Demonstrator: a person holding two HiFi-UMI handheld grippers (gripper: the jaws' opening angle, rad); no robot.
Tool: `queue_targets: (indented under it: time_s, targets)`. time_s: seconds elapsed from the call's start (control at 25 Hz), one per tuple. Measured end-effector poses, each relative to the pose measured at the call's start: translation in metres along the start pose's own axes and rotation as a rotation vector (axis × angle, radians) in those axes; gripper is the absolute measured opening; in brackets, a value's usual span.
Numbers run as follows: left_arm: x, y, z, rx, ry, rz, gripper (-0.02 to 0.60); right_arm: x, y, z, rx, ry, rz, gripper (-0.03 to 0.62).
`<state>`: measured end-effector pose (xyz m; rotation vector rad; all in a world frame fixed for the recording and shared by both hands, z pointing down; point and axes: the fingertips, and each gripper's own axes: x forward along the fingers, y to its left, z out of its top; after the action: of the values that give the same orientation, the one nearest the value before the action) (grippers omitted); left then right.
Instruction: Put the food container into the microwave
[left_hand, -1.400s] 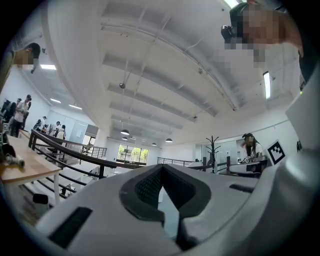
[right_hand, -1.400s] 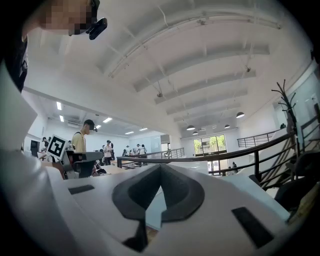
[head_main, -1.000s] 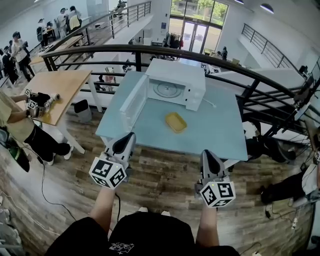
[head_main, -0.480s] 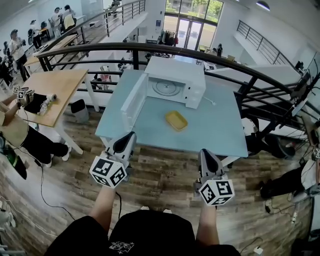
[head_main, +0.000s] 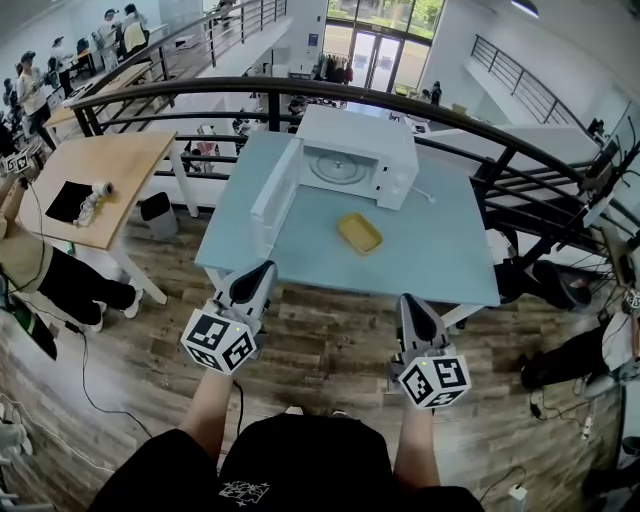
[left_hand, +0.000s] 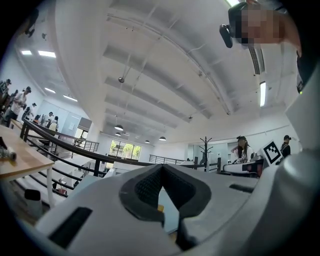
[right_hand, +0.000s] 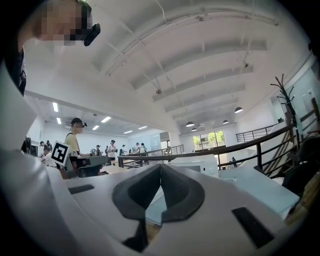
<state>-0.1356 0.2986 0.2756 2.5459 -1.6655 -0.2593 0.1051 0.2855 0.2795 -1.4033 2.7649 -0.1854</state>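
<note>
Left gripper (head_main: 254, 275) and right gripper (head_main: 413, 305) are held pinched shut on nothing, short of the table (head_main: 440, 262). Barely anything's been shifted over the last second, so the yellow food container (head_main: 359, 232) is left untouched before the open microwave (head_main: 355, 160).

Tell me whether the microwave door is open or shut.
Open: the white microwave has its door swung out sideways, exposing the round turntable inside.
</note>
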Motion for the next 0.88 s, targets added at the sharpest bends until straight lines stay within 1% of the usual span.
queue_targets:
  time_s: [0.48,0.72,0.88]
  targets:
    - [-0.023,0.021,-0.013,-0.020,0.024,0.023,0.006,0.012,0.022,-0.014,0.009,0.026,0.020,0.006]
    - [-0.015,0.026,-0.021,-0.010,0.028,0.030,0.006,0.027,0.017,-0.016,0.012,0.020,0.035,0.006]
    - [-0.002,0.031,-0.030,-0.013,0.043,0.028,0.006,0.041,0.007,-0.027,0.021,0.038,0.040,0.006]
